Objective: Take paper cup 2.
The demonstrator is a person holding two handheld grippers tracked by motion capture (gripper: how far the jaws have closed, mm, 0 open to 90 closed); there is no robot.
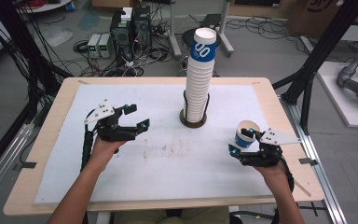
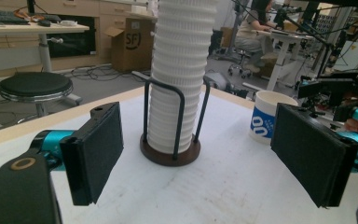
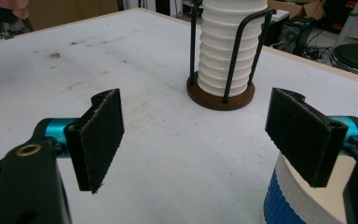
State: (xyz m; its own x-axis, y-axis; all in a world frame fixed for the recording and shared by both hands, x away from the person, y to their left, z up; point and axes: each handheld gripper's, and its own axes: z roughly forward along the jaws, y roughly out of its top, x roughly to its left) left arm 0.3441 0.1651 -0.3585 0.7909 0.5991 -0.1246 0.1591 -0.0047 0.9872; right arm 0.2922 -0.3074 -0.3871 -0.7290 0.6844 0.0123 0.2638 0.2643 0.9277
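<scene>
A tall stack of white paper cups (image 1: 199, 88), its top cup banded blue, stands in a black wire holder with a round brown base (image 1: 193, 123) at the table's middle back. A single blue-and-white cup (image 1: 246, 135) stands upright at the right. My right gripper (image 1: 244, 143) is open beside it; in the right gripper view the cup (image 3: 289, 205) sits low under the right pad (image 3: 303, 135), outside the gap. My left gripper (image 1: 136, 116) hovers open over the left of the mat with nothing between its jaws. From there the stack (image 2: 179, 70) and the single cup (image 2: 268, 121) lie ahead.
A white mat (image 1: 158, 168) covers most of the wooden table (image 1: 42, 154). Behind the table are a round black stool (image 2: 35, 86), equipment boxes (image 1: 130, 28) and cables on the floor. Black frame posts (image 1: 317, 51) stand at both sides.
</scene>
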